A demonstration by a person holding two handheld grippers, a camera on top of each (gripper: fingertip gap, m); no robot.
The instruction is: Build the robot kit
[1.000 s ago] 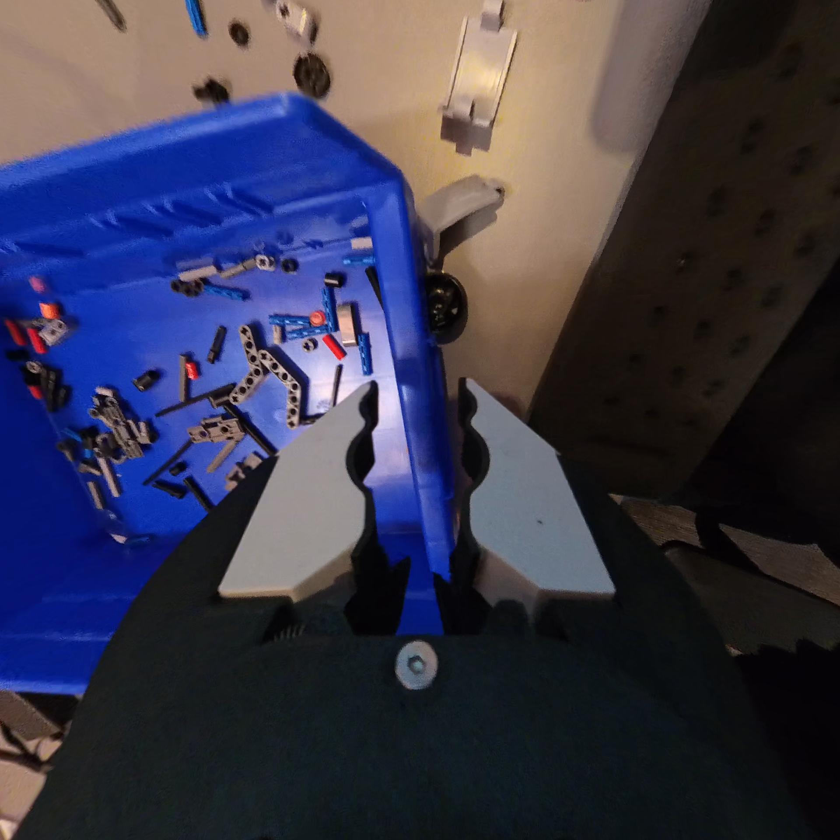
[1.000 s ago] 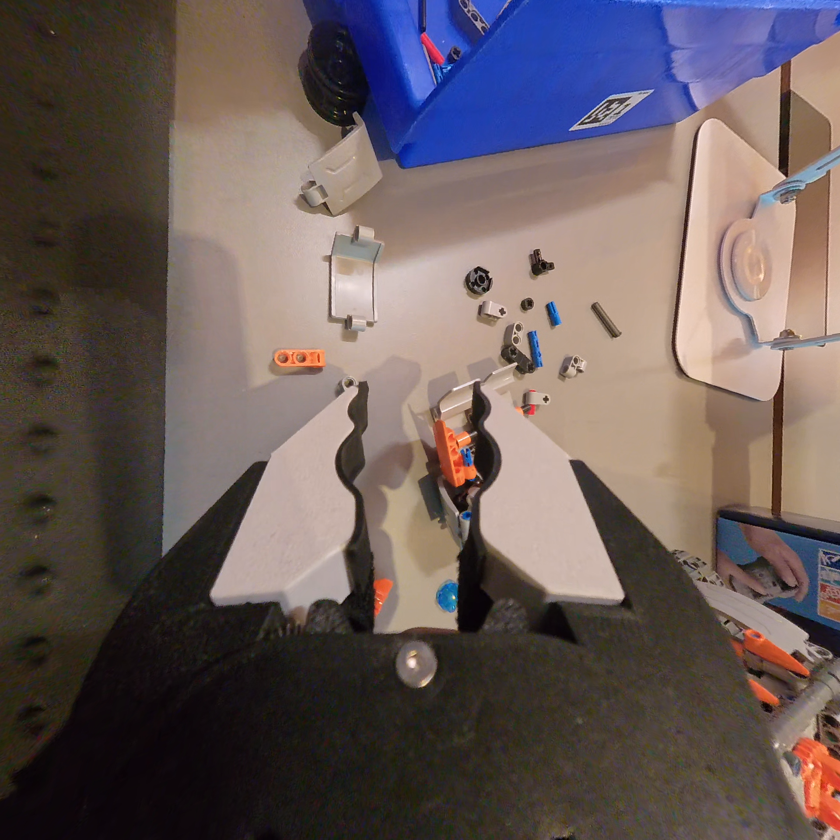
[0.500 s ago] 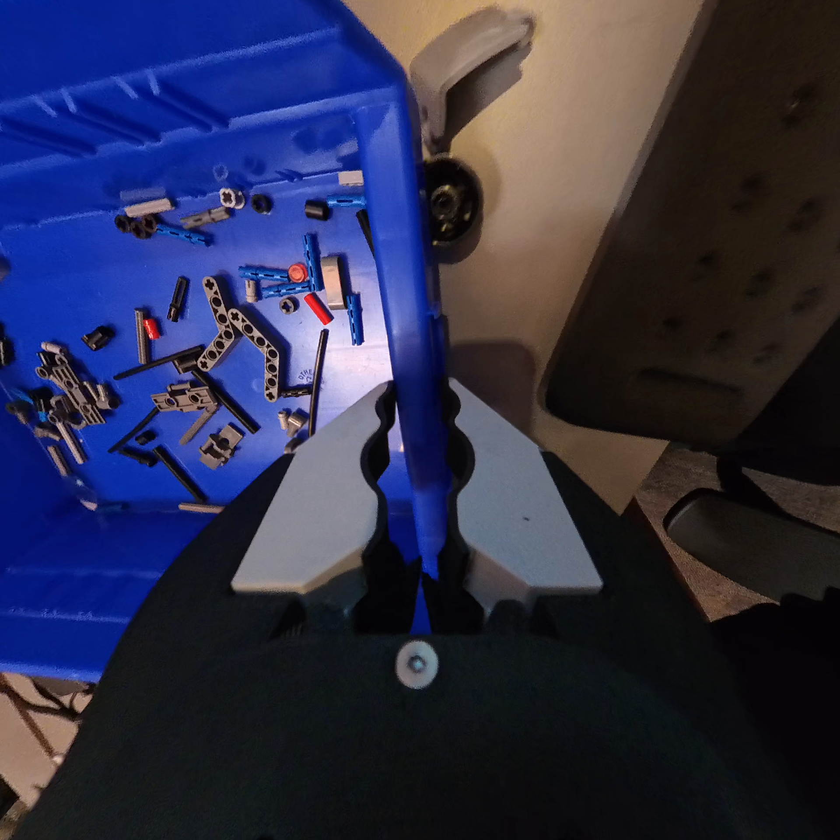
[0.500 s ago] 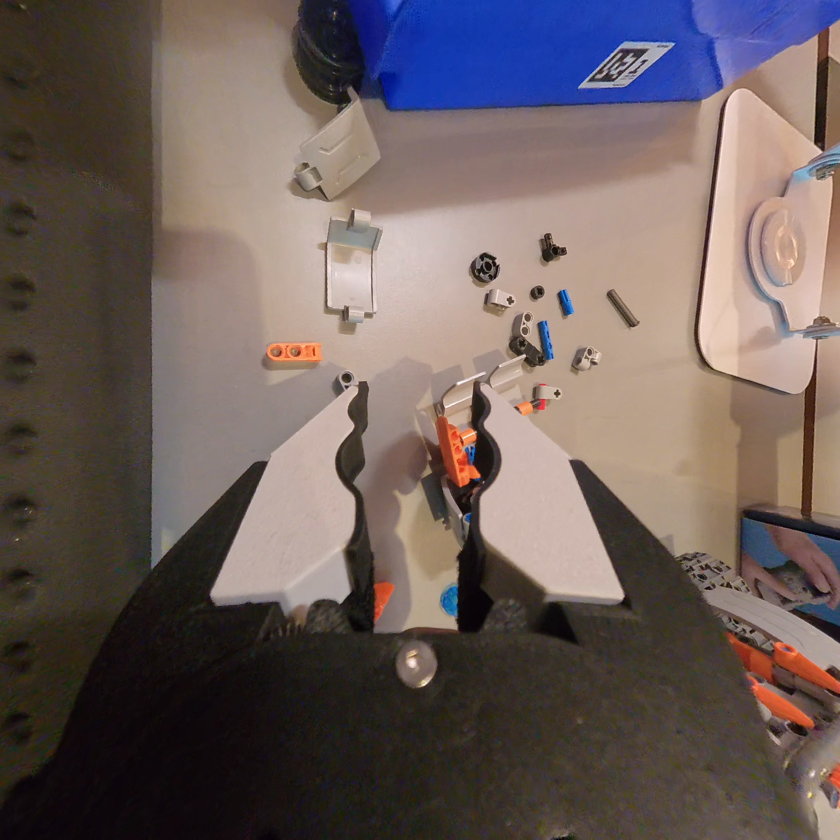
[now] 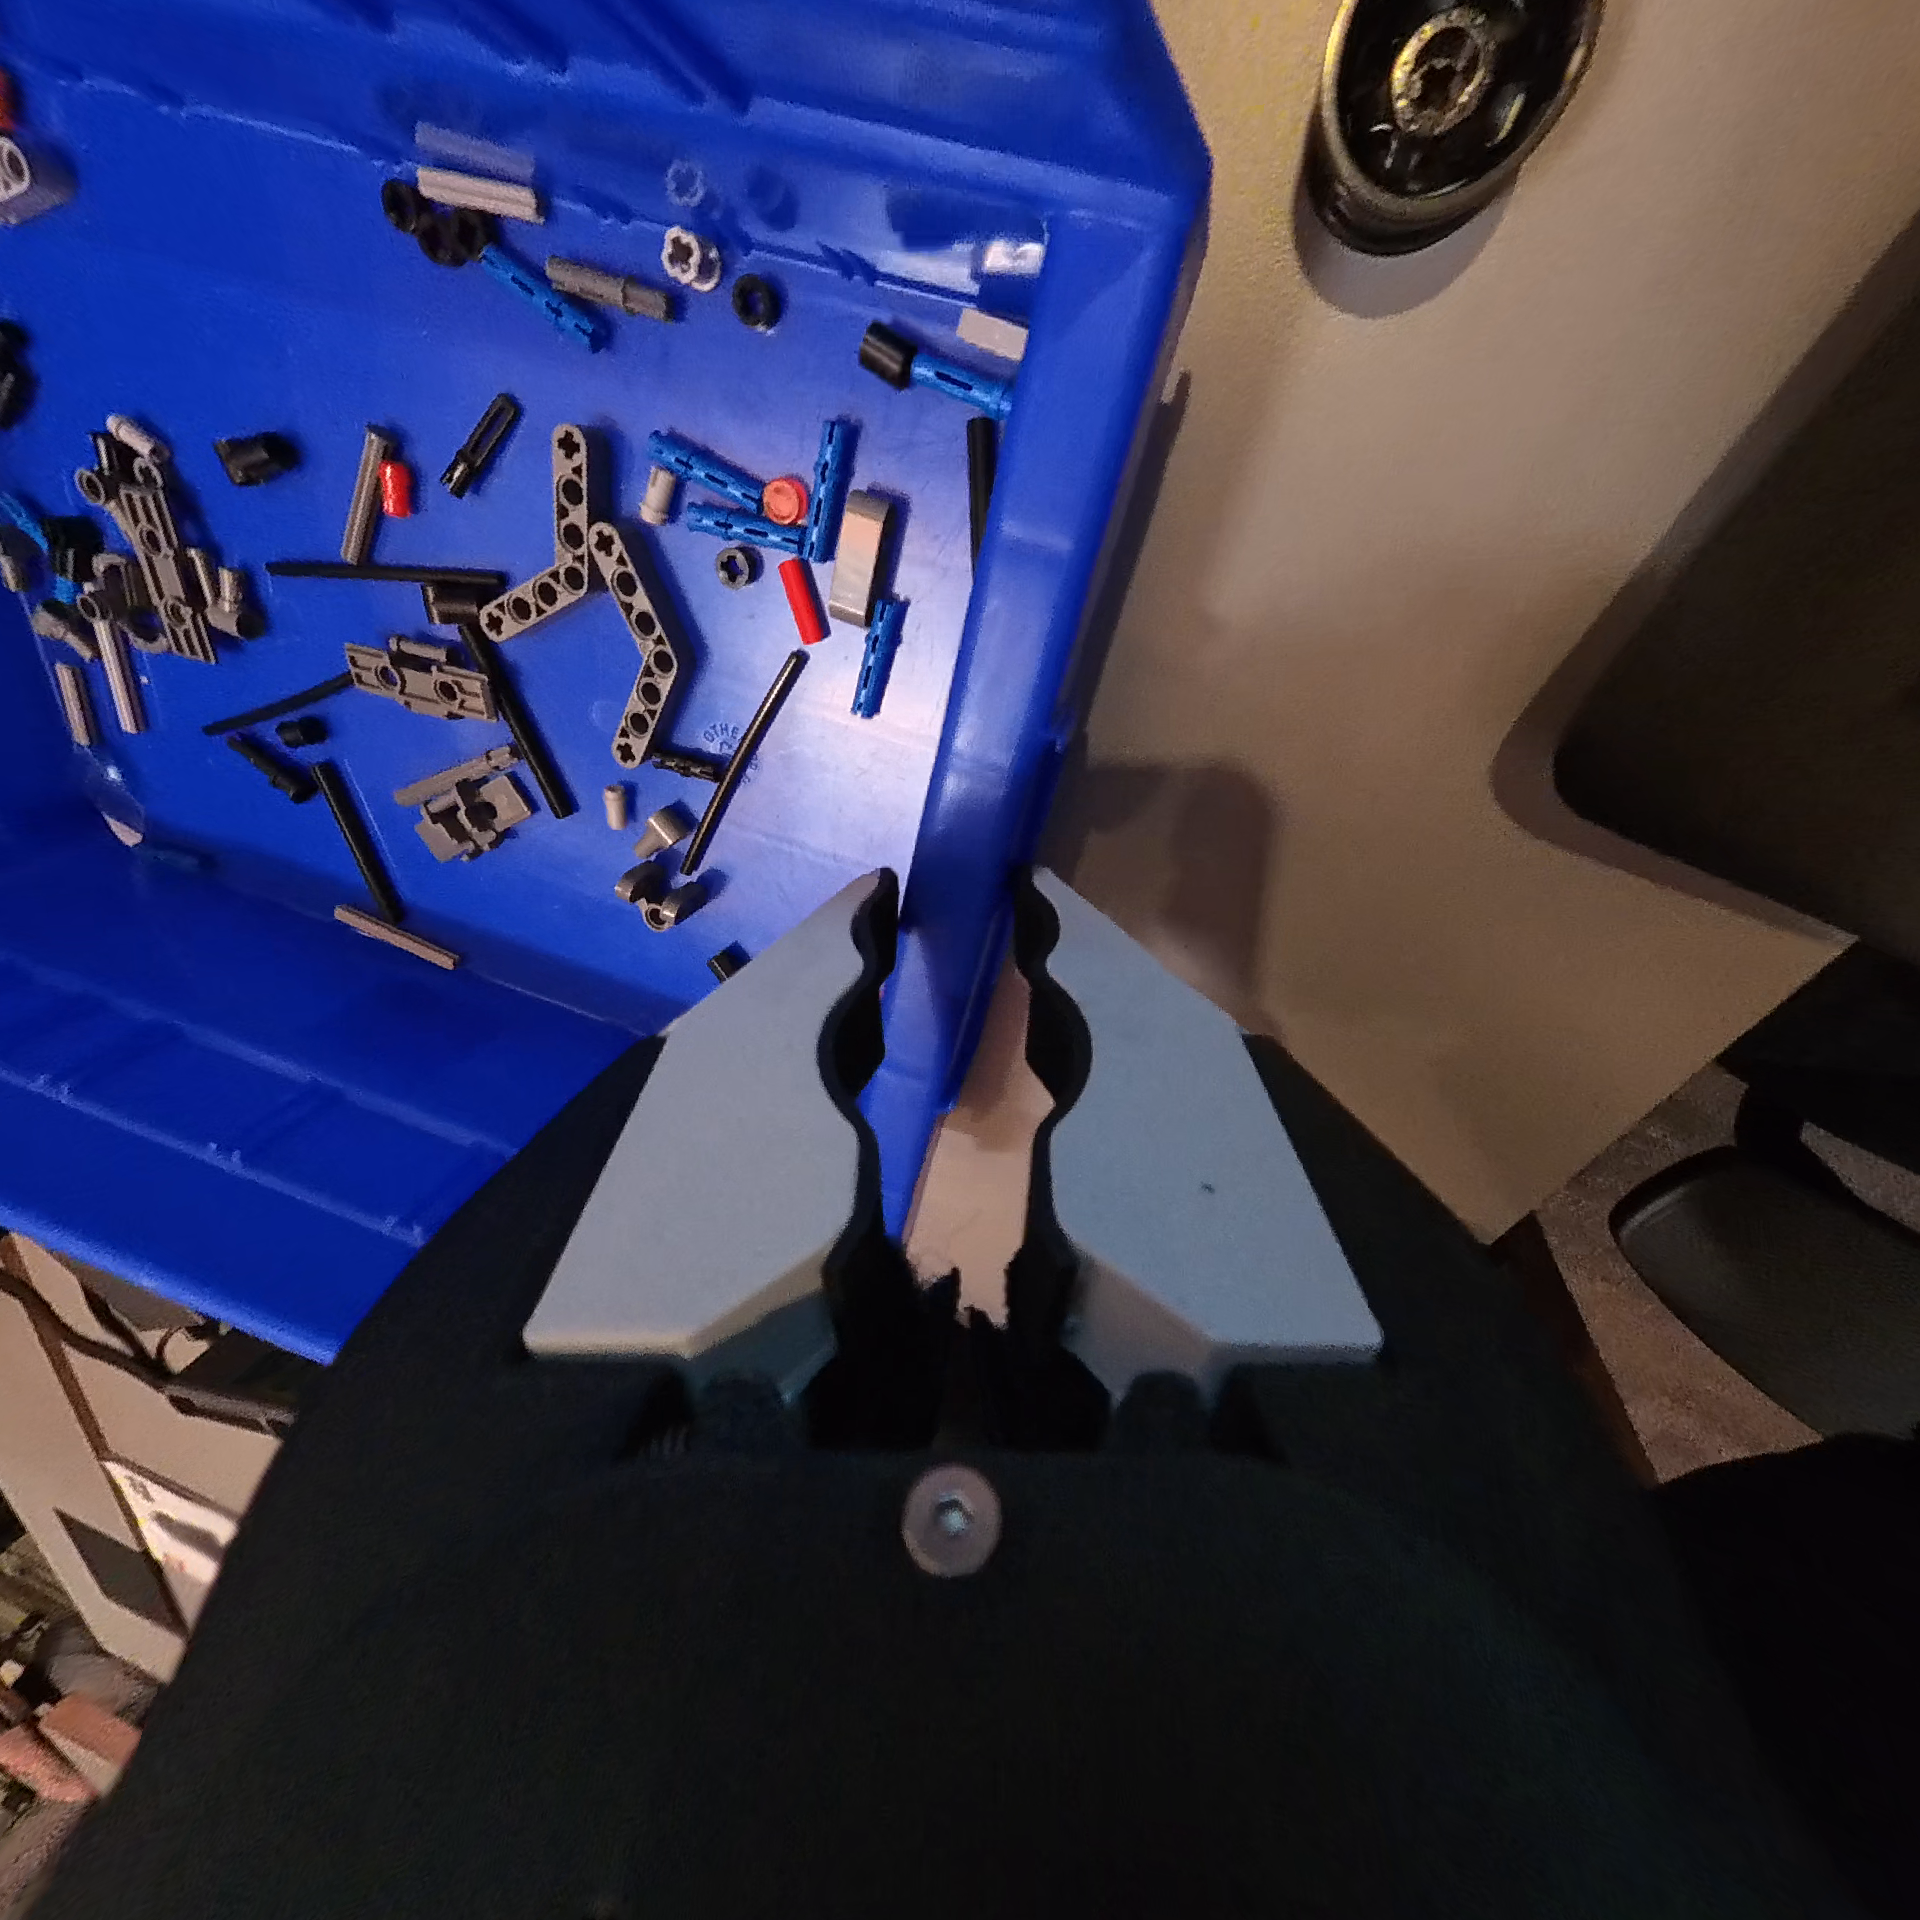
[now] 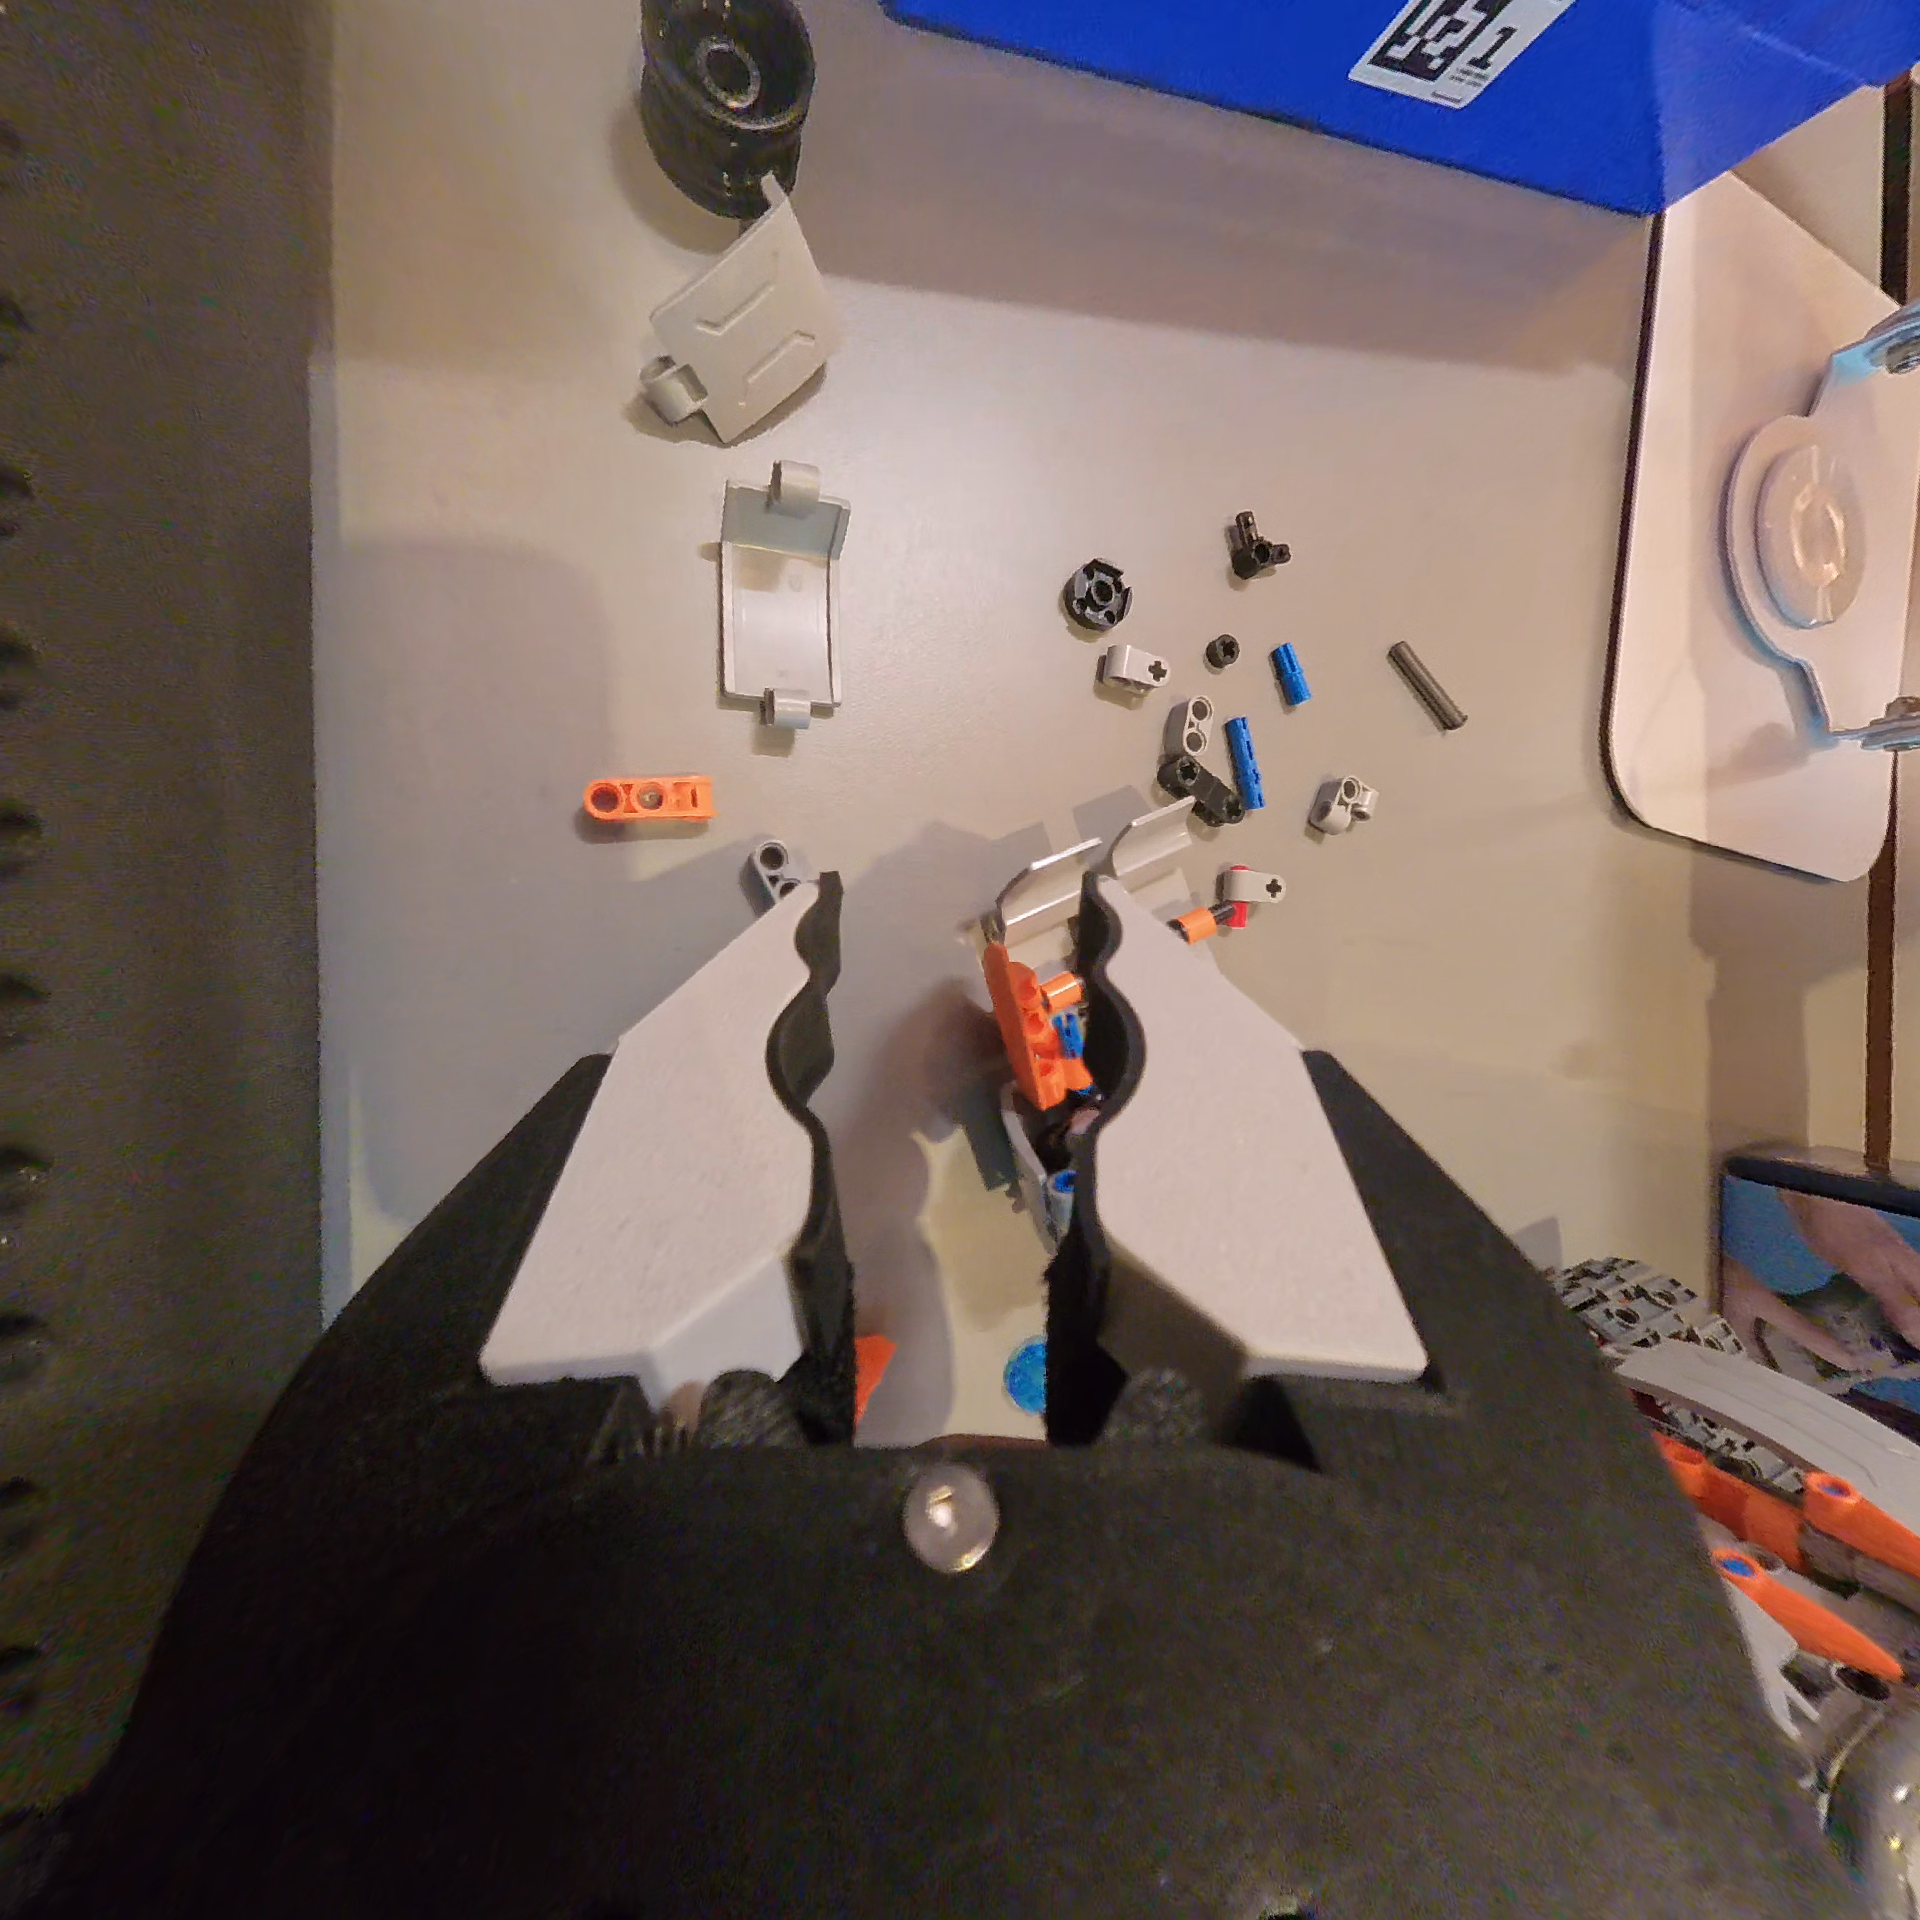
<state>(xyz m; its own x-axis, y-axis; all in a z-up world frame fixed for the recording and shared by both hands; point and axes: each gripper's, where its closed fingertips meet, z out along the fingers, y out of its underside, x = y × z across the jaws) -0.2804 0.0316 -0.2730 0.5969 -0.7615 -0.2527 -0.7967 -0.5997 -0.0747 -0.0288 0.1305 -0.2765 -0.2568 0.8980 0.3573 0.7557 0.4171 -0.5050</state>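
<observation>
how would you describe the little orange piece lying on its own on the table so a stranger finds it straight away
In the right wrist view, start at the black tyre at the table's far edge and come down past two grey curved panels. The orange beam lies left of them, apart from the rest: short, flat, with round holes.

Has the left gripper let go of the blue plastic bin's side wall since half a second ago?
Yes. The left gripper has opened and slid back along the blue plastic bin, its wall still between the fingers.

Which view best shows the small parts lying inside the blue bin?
The left wrist view: the blue bin faces the camera, its small parts visible. The right wrist view shows only its outer wall.
</observation>
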